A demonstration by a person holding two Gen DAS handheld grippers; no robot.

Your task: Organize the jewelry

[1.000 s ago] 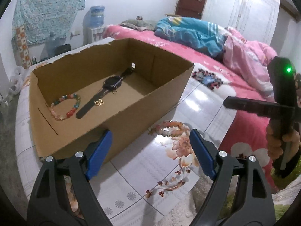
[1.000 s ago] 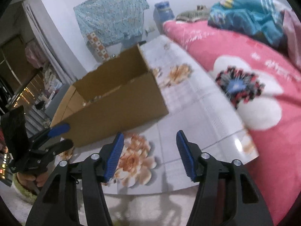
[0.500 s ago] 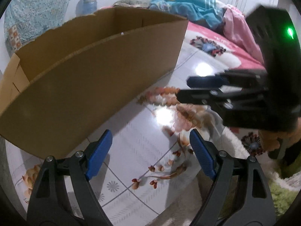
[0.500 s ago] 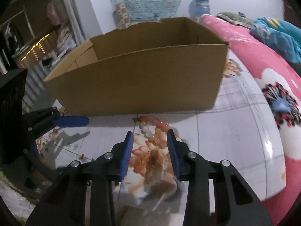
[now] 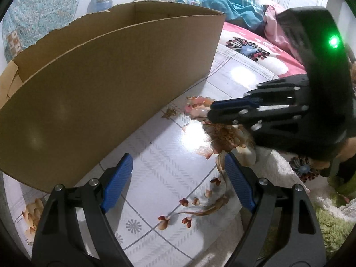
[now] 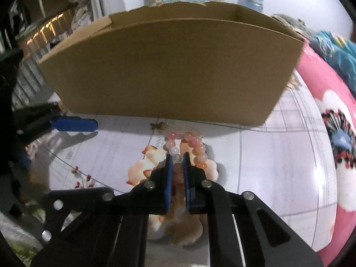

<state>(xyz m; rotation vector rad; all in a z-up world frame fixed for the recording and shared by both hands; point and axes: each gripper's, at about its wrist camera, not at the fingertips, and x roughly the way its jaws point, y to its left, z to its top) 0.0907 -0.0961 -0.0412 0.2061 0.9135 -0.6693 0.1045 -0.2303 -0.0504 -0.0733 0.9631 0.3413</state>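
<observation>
While the box (image 6: 173, 66) hides its contents from here, the right gripper (image 6: 177, 166) has just been closing and now pinches the bracelet (image 6: 189, 144) on the table (image 6: 267, 166) beside it. A small charm (image 6: 159, 126) waits. The left gripper (image 5: 178, 178) hangs wide, empty.

Right tool (image 6: 177, 159): angled downward, jaws just closed to a narrow gap, blue pads (image 6: 169, 178) pressing on beads caught between them. Left tool (image 5: 178, 173): angled downward, jaws spread wide, nothing between its pads (image 5: 116, 182).
</observation>
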